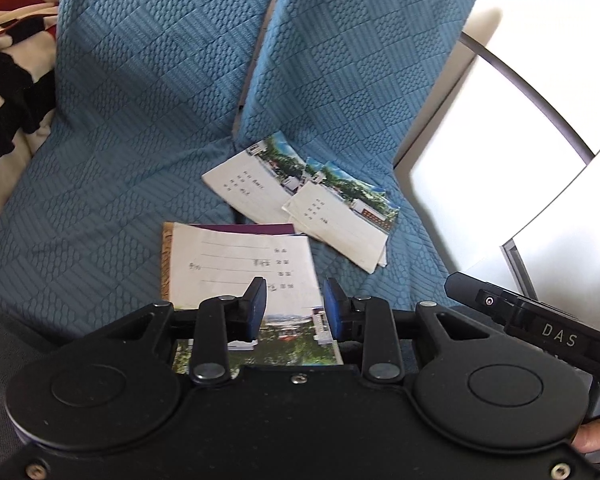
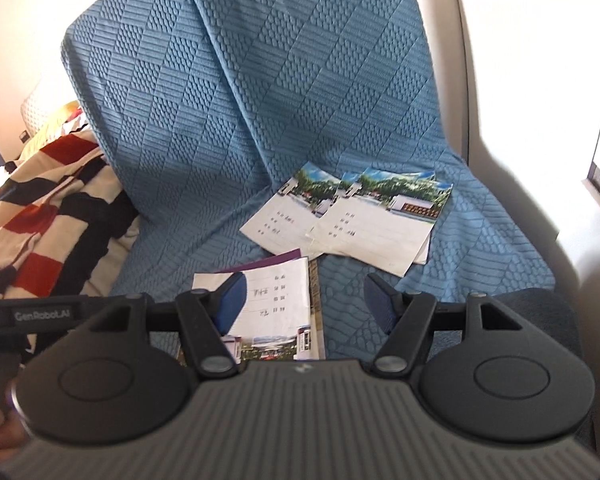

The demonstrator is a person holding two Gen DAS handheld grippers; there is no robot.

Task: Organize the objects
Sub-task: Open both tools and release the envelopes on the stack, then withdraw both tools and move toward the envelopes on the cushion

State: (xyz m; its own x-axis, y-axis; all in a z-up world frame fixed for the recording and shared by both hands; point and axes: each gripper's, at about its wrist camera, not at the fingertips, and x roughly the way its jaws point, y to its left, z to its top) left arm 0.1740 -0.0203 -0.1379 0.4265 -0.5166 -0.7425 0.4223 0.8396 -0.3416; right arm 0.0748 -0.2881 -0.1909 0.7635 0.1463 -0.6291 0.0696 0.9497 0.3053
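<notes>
Bright daylight from right, blown-out whites, fisheye-warped edges

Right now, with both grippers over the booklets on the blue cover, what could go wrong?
1. The two overlapping white photo-topped booklets lie flat on the soft blue quilted sofa cover; fingers may pinch fabric too.
2. They overlap, so one grab could drag both.
3. The near stack of white booklets sits askew; adding more may slide it. Left gripper and right gripper hold nothing.
</notes>
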